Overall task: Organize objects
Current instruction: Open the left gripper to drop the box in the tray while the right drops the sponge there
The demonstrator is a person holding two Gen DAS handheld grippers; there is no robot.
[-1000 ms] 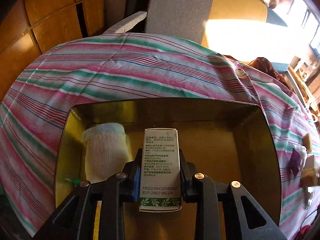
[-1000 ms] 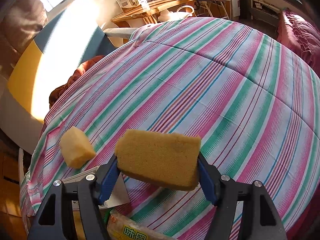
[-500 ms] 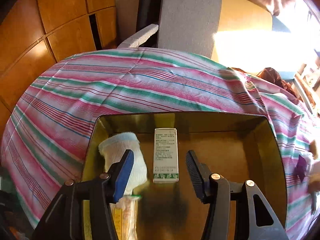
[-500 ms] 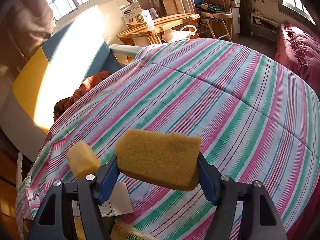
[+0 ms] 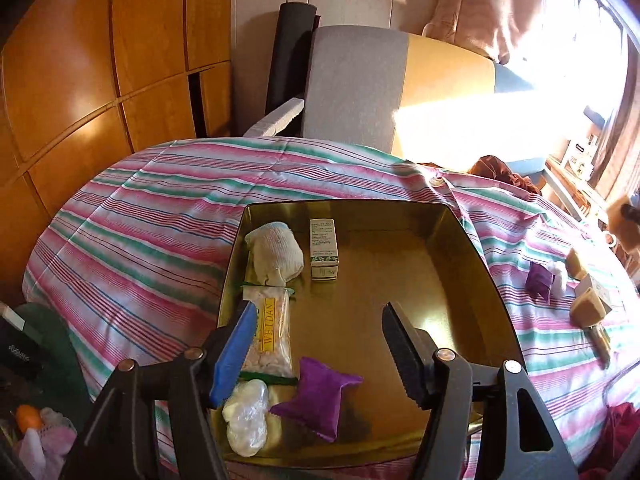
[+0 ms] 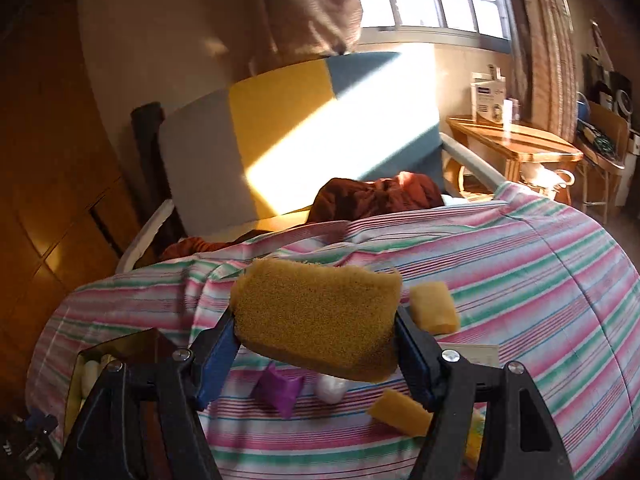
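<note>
A gold metal tray [image 5: 472, 248] lies on the striped bedspread. In it are a white-and-green carton [image 5: 323, 249], a rolled white sock [image 5: 276, 254], a snack packet [image 5: 270, 334], a purple pouch [image 5: 320, 398] and a clear-wrapped white item [image 5: 246, 416]. My left gripper [image 5: 316, 354] hovers above the tray's near end, its jaws opening with nothing between them. My right gripper [image 6: 316, 344] is shut on a large yellow sponge [image 6: 318, 316], held above the bed. The tray's corner [image 6: 120, 346] shows at lower left in the right wrist view.
Loose on the bedspread [image 6: 540, 300] lie two smaller yellow sponges [image 6: 434, 306] [image 6: 400, 408], a purple pouch [image 6: 280, 390], a white ball [image 6: 330, 388] and a card [image 6: 476, 354]. A headboard [image 5: 360, 80] and wooden wardrobe [image 5: 80, 60] stand behind; a wooden side table [image 6: 516, 148] is at right.
The left gripper let go of the carton, which now lies in the tray, and drew back and up with jaws widening. The right gripper swung toward the tray, still holding the sponge.
</note>
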